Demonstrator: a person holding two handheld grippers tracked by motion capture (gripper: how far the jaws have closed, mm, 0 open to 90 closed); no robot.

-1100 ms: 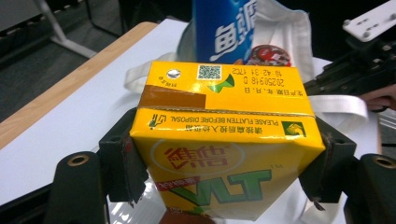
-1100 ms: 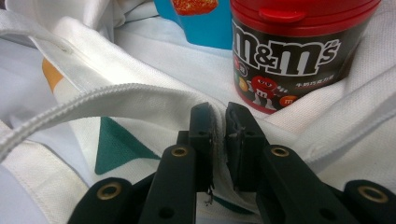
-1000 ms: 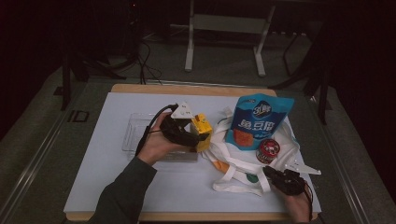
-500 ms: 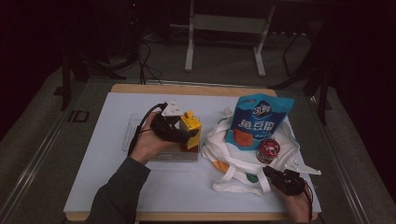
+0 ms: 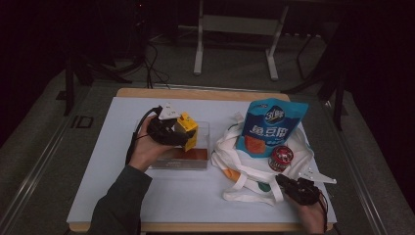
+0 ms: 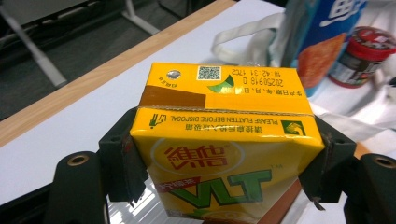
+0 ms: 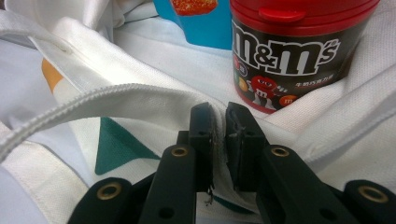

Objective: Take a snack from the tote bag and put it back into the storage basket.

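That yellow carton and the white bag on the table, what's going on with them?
A person works with a gripper in each hand. The left gripper clamps a yellow drink carton and holds it above a clear tray. The right gripper pinches the edge of a white tote bag. On the bag sit a blue snack pouch and a red-lidded candy tub. It looks like groceries moving between bag and tray; which way is unclear.

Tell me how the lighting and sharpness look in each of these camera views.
High view: dim, the background nearly black, the white table mat the brightest area, the picture soft. Left gripper view: well lit, the print on the yellow drink carton sharp, the red-lidded jar behind it slightly blurred. Right gripper view: bright, the white tote bag and M&M's tub clear, the near black jaws a little soft.
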